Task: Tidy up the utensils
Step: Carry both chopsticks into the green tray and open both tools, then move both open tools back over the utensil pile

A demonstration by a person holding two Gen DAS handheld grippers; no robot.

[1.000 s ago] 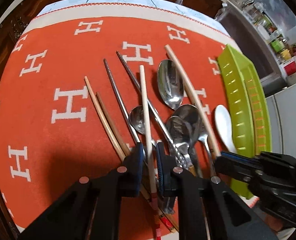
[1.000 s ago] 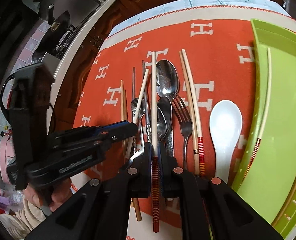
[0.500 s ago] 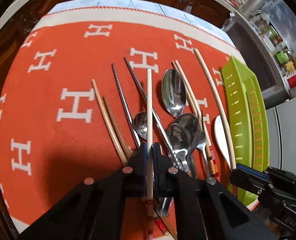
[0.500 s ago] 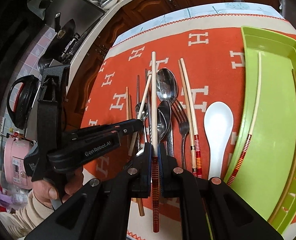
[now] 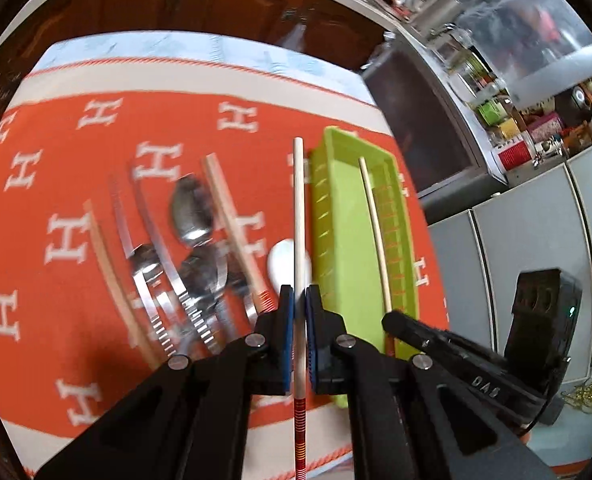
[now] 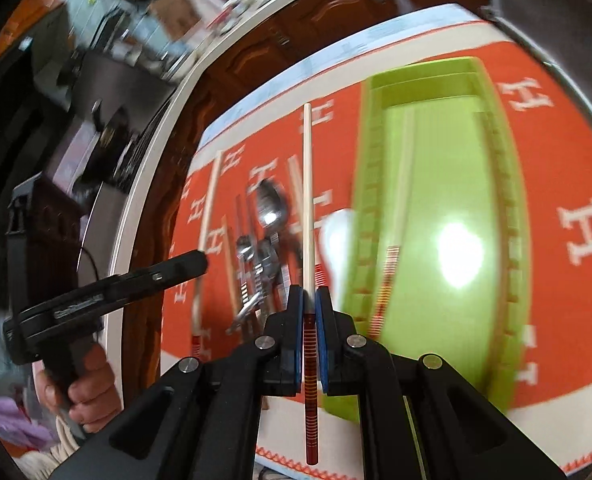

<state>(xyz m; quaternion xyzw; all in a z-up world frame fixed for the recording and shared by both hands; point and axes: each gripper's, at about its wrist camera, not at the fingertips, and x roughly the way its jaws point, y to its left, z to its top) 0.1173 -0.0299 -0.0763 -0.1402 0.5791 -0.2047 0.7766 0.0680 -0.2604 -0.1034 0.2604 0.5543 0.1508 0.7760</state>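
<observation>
Tongs angled down: left tongs (image 5: 299, 296) clamp pale chopstick (image 5: 298, 216); right tongs (image 6: 308, 296) clamp red-handled chopstick (image 6: 307, 200).

Both tongs, left (image 5: 299, 294) and right (image 6: 309, 292), angle downward, each clamped on a chopstick.

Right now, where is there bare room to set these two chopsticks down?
The green tray floor is mostly bare: one chopstick lies along it, with room on both sides. The orange cloth left of the cutlery pile is open too. Between pile and tray it is crowded, with the white spoon filling the gap.
</observation>
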